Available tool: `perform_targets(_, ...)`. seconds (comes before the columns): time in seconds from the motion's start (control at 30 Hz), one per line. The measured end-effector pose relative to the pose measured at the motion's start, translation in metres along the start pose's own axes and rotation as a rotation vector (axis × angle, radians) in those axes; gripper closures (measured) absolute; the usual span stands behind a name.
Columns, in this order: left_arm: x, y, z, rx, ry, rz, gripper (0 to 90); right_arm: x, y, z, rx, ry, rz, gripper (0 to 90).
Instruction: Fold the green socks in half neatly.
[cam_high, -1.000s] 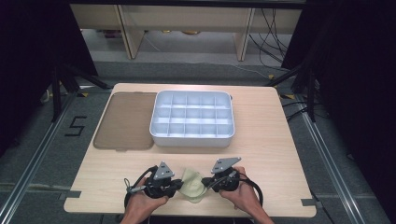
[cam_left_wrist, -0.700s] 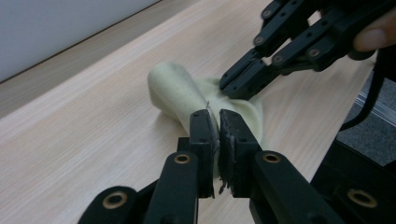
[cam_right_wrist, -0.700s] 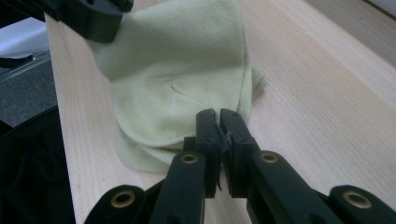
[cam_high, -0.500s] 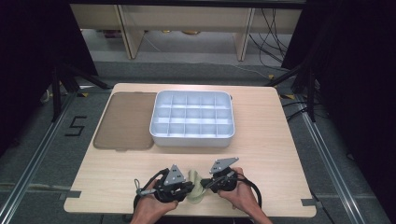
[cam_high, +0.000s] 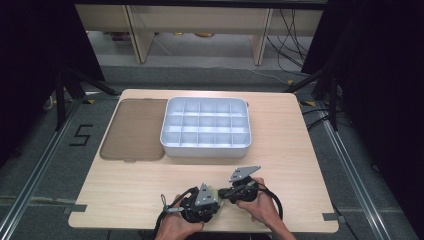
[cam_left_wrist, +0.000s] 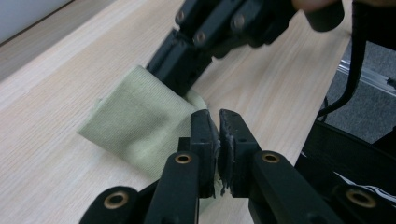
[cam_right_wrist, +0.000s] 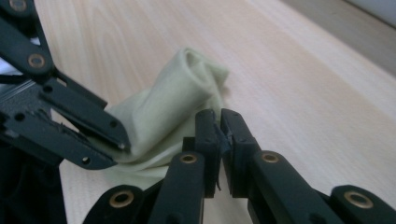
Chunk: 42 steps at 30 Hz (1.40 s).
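A pale green cloth (cam_left_wrist: 135, 121) lies bunched on the wooden table (cam_high: 125, 185) near its front edge. My left gripper (cam_left_wrist: 218, 133) is shut on a fold of the cloth at its near side. In the left gripper view the right gripper's black jaws come down from the top and pinch the cloth's far corner. My right gripper (cam_right_wrist: 219, 135) is shut on the cloth's (cam_right_wrist: 177, 102) lower layers, and there the left gripper's jaws clamp the cloth from the left. From above, both grippers, left (cam_high: 214, 199) and right (cam_high: 226, 192), meet tip to tip and hide most of the cloth.
A white tray (cam_high: 205, 150) with several empty compartments stands at the table's middle back. A flat brown lid (cam_high: 135, 130) lies to its left. The table's front edge runs just under the person's hands (cam_high: 260, 210).
The left gripper has moved right toward the right gripper, carrying its end of the cloth over. The cloth, spread between them before, is now folded and mostly hidden from above.
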<state>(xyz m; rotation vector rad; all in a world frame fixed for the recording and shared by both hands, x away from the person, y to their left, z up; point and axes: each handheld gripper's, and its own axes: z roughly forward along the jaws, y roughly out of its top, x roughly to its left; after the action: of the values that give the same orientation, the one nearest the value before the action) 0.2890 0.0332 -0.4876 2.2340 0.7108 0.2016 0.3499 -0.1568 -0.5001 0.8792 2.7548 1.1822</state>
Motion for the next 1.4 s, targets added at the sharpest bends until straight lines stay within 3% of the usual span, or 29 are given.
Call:
perform_targets(0.03,0.001,0.000,0.002,0.008,0.010,0.028,83.7,-0.002,0.000,-0.002,-0.004,-0.004,-0.004,86.2)
perform_targets(0.07,-0.001,0.000,0.004,0.010,0.004,0.014,83.8,-0.004,0.000,-0.004,-0.009,-0.004,0.007,86.2)
perform_targets(0.17,-0.001,-0.001,0.008,0.028,0.002,0.041,83.7,-0.008,-0.001,-0.011,-0.039,-0.015,0.023,86.2)
perform_targets(0.23,-0.001,-0.002,0.009,0.021,0.008,0.011,83.7,-0.009,0.001,-0.019,-0.068,-0.025,0.018,86.3)
perform_targets(0.3,0.000,-0.002,0.009,0.018,-0.001,0.026,83.7,-0.007,0.004,-0.025,-0.084,-0.022,0.012,86.3)
perform_targets(0.33,-0.002,-0.004,0.010,0.016,0.005,0.006,83.7,-0.007,0.005,-0.028,-0.099,-0.020,0.009,86.4)
perform_targets(0.37,-0.003,-0.004,0.010,0.018,0.007,0.010,83.6,-0.006,0.008,-0.030,-0.111,-0.017,0.001,86.4)
perform_targets(0.4,-0.002,-0.003,0.010,0.021,0.010,0.041,83.6,-0.005,0.009,-0.031,-0.115,-0.013,-0.004,86.4)
perform_targets(0.43,-0.002,-0.003,0.010,0.026,0.015,0.043,83.6,-0.001,0.011,-0.031,-0.124,0.003,0.018,86.5)
perform_targets(0.5,-0.002,-0.003,0.011,0.018,0.006,0.033,83.6,0.000,0.013,-0.030,-0.119,0.006,-0.007,86.5)
perform_targets(0.77,-0.005,-0.004,0.012,0.017,0.008,0.011,83.2,0.012,0.020,-0.008,-0.092,0.079,-0.030,86.8)
perform_targets(0.93,-0.003,-0.004,0.011,0.021,0.004,0.022,81.2,0.008,0.015,0.008,-0.012,0.038,-0.047,88.5)
perform_targets(0.97,-0.002,-0.004,0.010,0.021,0.002,0.029,80.1,0.007,0.014,0.010,-0.018,0.041,-0.043,88.8)
perform_targets(1.0,-0.003,-0.004,0.009,0.005,-0.017,0.009,78.7,0.006,0.013,0.010,-0.018,0.041,-0.040,88.8)
perform_targets(1.03,-0.002,-0.004,0.008,0.008,-0.013,0.021,78.0,0.007,0.013,0.010,-0.017,0.039,-0.044,88.8)
perform_targets(1.1,-0.002,-0.005,0.003,-0.012,-0.029,-0.019,76.3,0.007,0.013,0.009,-0.015,0.034,-0.048,88.9)
perform_targets(1.13,-0.001,-0.005,-0.002,-0.020,-0.037,-0.021,75.6,0.008,0.012,0.009,-0.011,0.040,-0.030,88.8)
perform_targets(1.2,0.002,-0.005,-0.013,-0.048,-0.053,-0.034,75.5,0.006,0.012,0.009,-0.018,0.039,-0.047,88.9)
perform_targets(1.23,0.002,-0.005,-0.017,-0.074,-0.055,-0.062,76.0,0.007,0.012,0.008,-0.013,0.035,-0.032,88.9)
perform_targets(1.33,0.002,-0.003,-0.022,-0.093,-0.041,-0.082,79.1,0.007,0.012,0.008,-0.011,0.033,-0.028,88.8)
perform_targets(1.37,0.003,-0.003,-0.022,-0.076,-0.043,-0.057,80.1,0.008,0.012,0.008,-0.014,0.031,-0.026,88.9)
perform_targets(1.4,0.002,-0.004,-0.019,-0.064,-0.043,-0.058,81.4,0.008,0.012,0.008,-0.015,0.035,-0.023,88.9)
